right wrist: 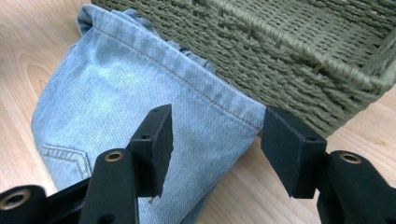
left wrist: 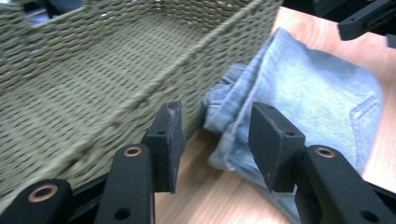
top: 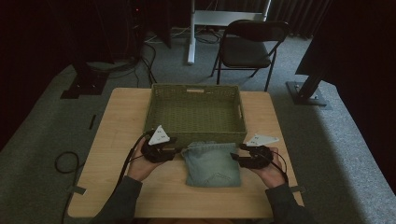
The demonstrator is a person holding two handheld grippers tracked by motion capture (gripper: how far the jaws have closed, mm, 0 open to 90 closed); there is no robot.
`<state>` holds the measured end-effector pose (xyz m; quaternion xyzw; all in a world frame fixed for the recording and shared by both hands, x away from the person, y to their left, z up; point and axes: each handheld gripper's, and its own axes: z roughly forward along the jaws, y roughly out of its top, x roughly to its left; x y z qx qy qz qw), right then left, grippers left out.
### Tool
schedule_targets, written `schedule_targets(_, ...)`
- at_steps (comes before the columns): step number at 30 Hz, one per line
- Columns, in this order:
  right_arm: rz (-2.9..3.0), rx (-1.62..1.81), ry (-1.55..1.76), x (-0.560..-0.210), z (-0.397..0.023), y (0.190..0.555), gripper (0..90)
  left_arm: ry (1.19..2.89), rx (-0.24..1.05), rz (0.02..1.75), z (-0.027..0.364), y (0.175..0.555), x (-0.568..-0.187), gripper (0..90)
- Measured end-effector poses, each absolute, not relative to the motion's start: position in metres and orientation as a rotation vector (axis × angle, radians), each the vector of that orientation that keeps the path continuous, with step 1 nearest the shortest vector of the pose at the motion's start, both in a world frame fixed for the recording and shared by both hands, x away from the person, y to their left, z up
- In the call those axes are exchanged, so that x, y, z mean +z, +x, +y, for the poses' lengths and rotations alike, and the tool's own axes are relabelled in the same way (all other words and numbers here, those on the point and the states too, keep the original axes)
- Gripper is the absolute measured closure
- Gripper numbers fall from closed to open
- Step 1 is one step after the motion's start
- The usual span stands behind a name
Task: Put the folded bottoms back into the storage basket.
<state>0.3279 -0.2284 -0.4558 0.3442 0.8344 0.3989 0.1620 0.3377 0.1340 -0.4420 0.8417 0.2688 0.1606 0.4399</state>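
Note:
A folded pair of light-blue jeans (top: 212, 164) lies on the wooden table (top: 116, 140), its far edge against the front wall of an empty green woven basket (top: 195, 134). My left gripper (top: 177, 150) sits at the jeans' left edge, jaws open. In the left gripper view its pads (left wrist: 215, 140) straddle the bunched denim edge (left wrist: 233, 126) beside the basket wall (left wrist: 93, 84) without pressing it. My right gripper (top: 236, 156) is at the jeans' right edge, open. In the right gripper view the hemmed corner of the jeans (right wrist: 219, 107) lies between its jaws (right wrist: 217, 144), next to the basket (right wrist: 289, 51).
The basket takes up the table's far middle. Bare wood lies to the left and right of the jeans and along the near edge. A folding chair (top: 247, 46) and stand bases sit on the carpet beyond the table. The right gripper's tip (left wrist: 369, 18) shows in the left gripper view.

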Motion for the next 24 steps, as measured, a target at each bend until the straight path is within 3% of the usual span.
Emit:
schedule_targets(8,2.402,1.135,0.993,-0.464,-0.228,0.321,44.1,2.117,0.36,0.627,0.11,0.338,-0.45,55.3)
schedule_targets(16,2.428,1.121,1.003,-0.476,-0.225,0.314,44.0,2.152,0.359,0.612,0.088,0.339,-0.465,49.0)
schedule_targets(19,2.433,1.127,1.001,-0.477,-0.224,0.311,44.0,2.149,0.399,0.614,0.083,0.335,-0.467,49.4)
schedule_targets(24,2.443,1.1,0.988,-0.479,-0.223,0.303,44.4,2.118,0.449,0.603,0.084,0.328,-0.461,59.0)
